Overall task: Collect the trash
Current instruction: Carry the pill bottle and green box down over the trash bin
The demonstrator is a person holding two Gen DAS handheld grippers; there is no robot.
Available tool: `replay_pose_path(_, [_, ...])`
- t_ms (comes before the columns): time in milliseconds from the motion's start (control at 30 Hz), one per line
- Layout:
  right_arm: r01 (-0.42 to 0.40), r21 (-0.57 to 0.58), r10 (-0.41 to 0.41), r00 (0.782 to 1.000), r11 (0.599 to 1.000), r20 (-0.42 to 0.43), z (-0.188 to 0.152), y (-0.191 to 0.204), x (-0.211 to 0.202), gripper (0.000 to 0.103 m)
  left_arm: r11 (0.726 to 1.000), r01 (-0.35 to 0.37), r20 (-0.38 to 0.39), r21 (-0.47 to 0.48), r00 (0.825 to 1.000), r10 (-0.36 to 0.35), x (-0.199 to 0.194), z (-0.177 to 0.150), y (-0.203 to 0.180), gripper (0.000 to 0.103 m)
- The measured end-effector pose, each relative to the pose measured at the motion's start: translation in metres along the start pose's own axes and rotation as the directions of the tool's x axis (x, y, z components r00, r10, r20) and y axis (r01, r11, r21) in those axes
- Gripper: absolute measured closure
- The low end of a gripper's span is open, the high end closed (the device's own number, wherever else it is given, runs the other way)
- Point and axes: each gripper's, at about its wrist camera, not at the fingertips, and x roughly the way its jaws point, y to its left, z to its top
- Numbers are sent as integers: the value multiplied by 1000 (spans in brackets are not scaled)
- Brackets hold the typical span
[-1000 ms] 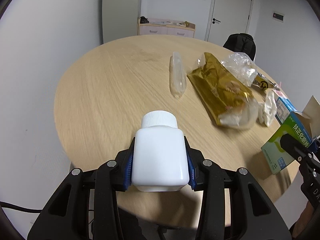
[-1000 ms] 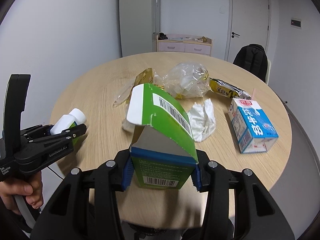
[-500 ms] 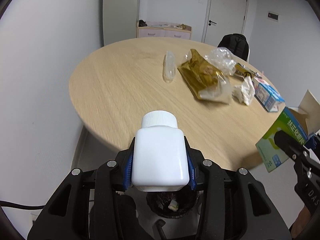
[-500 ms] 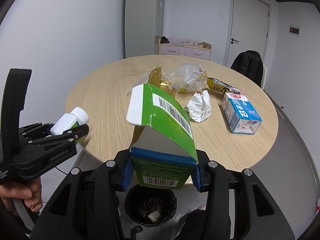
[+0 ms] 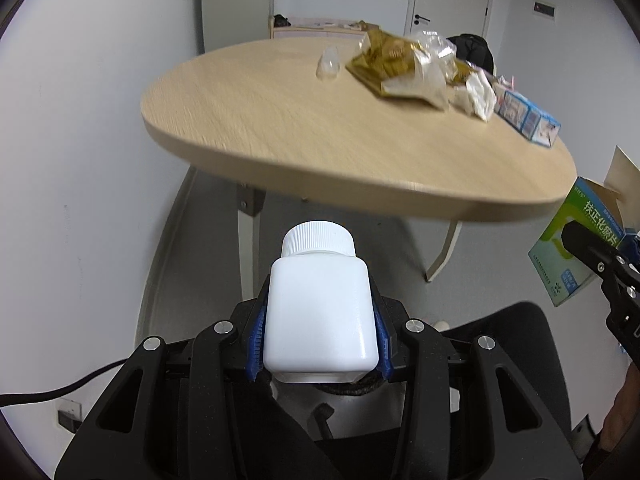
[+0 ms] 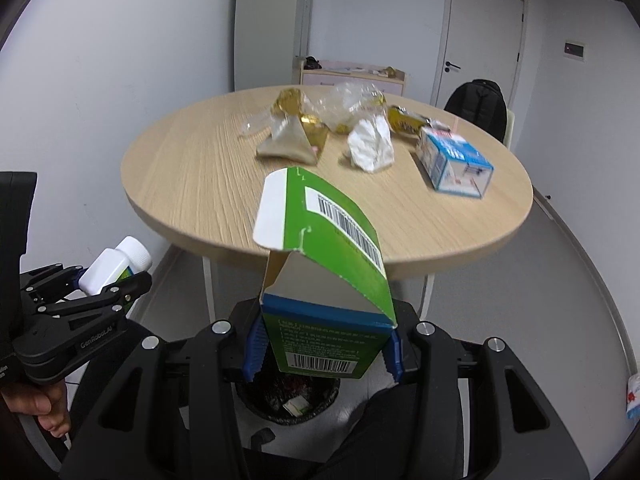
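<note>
My left gripper (image 5: 320, 340) is shut on a white plastic bottle (image 5: 320, 308) with a ribbed cap, held off the near edge of the round wooden table (image 5: 280, 128). That bottle (image 6: 114, 266) and the left gripper (image 6: 102, 282) also show at the left of the right wrist view. An open green and blue carton (image 6: 326, 292), flap up, sits clamped in my right gripper (image 6: 322, 354). Directly below it stands a black trash bin (image 6: 288, 400) holding scraps. The carton (image 5: 576, 248) appears at the right edge of the left wrist view.
On the table lie a gold snack bag (image 6: 296, 136), clear plastic wrap (image 6: 352, 100), a crumpled white tissue (image 6: 370, 146) and a blue and white carton (image 6: 454, 162). A black chair (image 6: 478, 106) stands behind. Table legs (image 5: 250, 232) rise beside the bin. A hand (image 6: 36, 408) grips the left handle.
Both grippers have drawn back off the table and sunk, each keeping its load. The table's edge, its legs and the trash bin have come into view.
</note>
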Motion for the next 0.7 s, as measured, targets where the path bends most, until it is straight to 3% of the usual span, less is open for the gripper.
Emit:
replay_pose_path(267, [4, -4, -4, 1000, 1000, -23, -23, -1, 19, 59, 1000, 6, 14, 28, 1000, -7, 19, -18, -7, 62])
replay_pose_path(433, [9, -14, -9, 999, 1000, -50, -32, 2, 39, 59, 1000, -4, -18, 24, 1000, 4, 44, -23, -5, 62])
replay_pose_path(700, [66, 2, -66, 993, 998, -97, -39, -6, 77, 59, 999, -44, -16, -8, 999, 44, 76, -22, 3, 62])
